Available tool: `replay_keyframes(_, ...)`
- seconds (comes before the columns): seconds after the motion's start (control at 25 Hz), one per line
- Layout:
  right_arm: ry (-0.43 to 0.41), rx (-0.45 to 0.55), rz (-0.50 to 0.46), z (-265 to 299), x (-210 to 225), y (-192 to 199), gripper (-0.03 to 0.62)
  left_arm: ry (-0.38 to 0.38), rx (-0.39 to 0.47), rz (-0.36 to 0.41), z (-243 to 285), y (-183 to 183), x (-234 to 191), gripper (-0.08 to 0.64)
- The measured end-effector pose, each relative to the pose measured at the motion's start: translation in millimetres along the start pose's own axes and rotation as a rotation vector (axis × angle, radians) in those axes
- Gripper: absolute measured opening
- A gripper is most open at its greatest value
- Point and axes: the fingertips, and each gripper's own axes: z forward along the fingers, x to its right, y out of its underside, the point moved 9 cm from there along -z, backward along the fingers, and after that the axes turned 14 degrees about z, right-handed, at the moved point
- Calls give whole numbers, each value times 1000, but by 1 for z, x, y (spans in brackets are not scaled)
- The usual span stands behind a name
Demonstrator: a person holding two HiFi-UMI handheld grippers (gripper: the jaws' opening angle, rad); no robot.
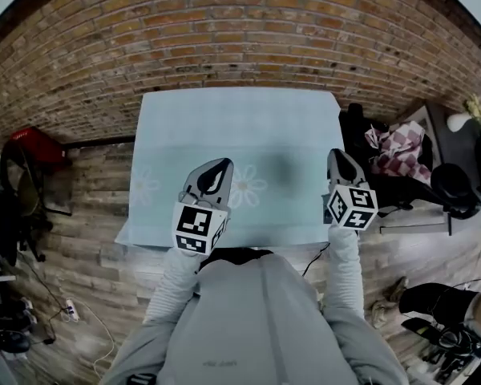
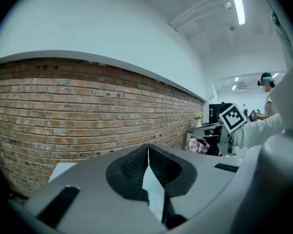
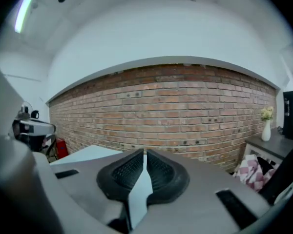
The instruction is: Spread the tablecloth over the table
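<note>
Right now, closest to me, the left gripper (image 1: 222, 167) has its jaws pinched tight on a thin fold of the cloth (image 1: 240, 127), and the right gripper (image 1: 340, 159) is clamped on the same near hem, further right. Both hold it raised off the near side. Beyond them the pale blue sheet with its daisy print lies over the table, which it hides, reaching towards the brick wall (image 1: 224, 30). My worry is the grip: only a sliver of fabric sits between each pair of pads, so a sharp tug could slip it free. Pulling harder on one side would skew it, and drawing it towards me would bare the far edge. The clutter (image 1: 397, 155) beside the right gripper could snag a corner.
</note>
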Motion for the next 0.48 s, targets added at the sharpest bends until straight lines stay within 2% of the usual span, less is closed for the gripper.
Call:
replay_keyframes(0.12, -111, 26, 22, 3, -34, -6, 25, -48, 5, -2, -15, -2, -14, 25)
replay_keyframes(0.24, -203, 49, -9, -4, -62, -7, 25, -85, 18, -23, -32, -2, -24, 25)
replay_keyframes(0.48, -300, 73, -67, -25, -92, -5, 21, -131, 9, -60, -60, 3, -31, 23)
